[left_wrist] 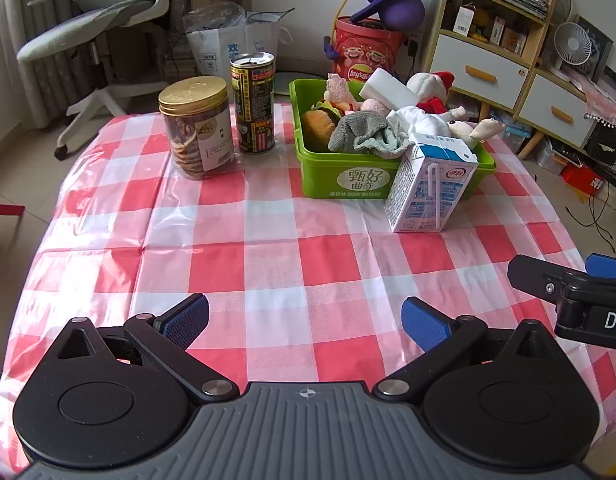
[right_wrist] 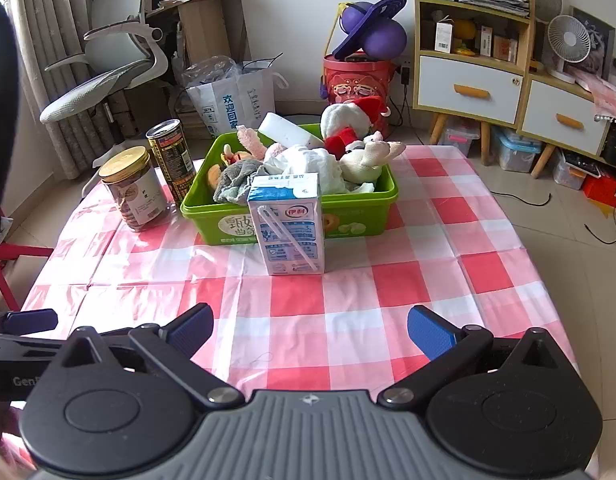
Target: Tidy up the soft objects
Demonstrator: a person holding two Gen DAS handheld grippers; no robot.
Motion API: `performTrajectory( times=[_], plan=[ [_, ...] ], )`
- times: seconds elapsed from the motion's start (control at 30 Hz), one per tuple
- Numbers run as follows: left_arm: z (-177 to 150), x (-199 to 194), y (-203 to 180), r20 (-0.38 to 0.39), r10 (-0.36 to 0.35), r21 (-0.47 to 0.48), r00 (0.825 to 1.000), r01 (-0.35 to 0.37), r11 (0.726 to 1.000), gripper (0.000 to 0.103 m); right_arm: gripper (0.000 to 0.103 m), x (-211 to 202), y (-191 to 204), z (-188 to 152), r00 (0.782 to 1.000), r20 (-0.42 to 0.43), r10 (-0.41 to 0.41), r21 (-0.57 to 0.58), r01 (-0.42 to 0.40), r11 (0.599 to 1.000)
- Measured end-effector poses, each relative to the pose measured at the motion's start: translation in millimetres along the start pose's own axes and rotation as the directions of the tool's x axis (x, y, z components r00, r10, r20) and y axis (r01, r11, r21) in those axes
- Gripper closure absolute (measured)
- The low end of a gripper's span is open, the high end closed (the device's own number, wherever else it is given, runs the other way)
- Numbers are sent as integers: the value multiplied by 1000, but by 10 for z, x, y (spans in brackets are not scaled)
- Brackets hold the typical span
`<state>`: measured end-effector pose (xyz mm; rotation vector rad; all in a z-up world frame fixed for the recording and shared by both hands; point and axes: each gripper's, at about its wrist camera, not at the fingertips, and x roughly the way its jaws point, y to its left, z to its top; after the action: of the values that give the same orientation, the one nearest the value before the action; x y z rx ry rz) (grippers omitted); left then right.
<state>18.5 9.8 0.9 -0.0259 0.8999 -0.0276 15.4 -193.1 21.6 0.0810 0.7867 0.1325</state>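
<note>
Right wrist view puts the green bin [right_wrist: 360, 200] of soft toys far ahead, slightly left, beyond the milk carton [right_wrist: 289, 224]. We hold both the right gripper [right_wrist: 310, 330] and the left gripper [left_wrist: 305, 320] spread wide and empty (neither clearly nearer); the table [right_wrist: 448, 280] lies bare between.

A green rectangular plastic bin [right_wrist: 360, 216] sits at twelve o'clock on the checked table, heaped with soft things: a crumpled grey cloth [right_wrist: 237, 180] at its nine o'clock side, a white rumpled fabric [right_wrist: 308, 164] in the middle, a cream plush animal [right_wrist: 368, 156] lying at three o'clock, a red-hatted white plush [right_wrist: 348, 120] upright at the back.
</note>
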Motion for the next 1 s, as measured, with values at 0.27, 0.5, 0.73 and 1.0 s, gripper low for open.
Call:
performTrajectory(
  times=[0.27,0.5,0.73,1.0],
  plan=[
    [4,-9,-75,0,4,5,1000,-4,1000,5,23,-87,-47,26,1000,24,-4,21,3,1000],
    [-4,0,-155,0,3,16,1000,-3,1000,5,23,-110,-102,27,999,30,-10,22,9,1000],
    [-8,9,-151,-3,14,17,1000,-14,1000,5,23,-120,-111,37,999,36,-5,19,4,1000],
    [18,-23,-151,13,28,21,1000,-28,999,5,23,-135,-95,40,999,43,5,17,-6,1000]
  ],
)
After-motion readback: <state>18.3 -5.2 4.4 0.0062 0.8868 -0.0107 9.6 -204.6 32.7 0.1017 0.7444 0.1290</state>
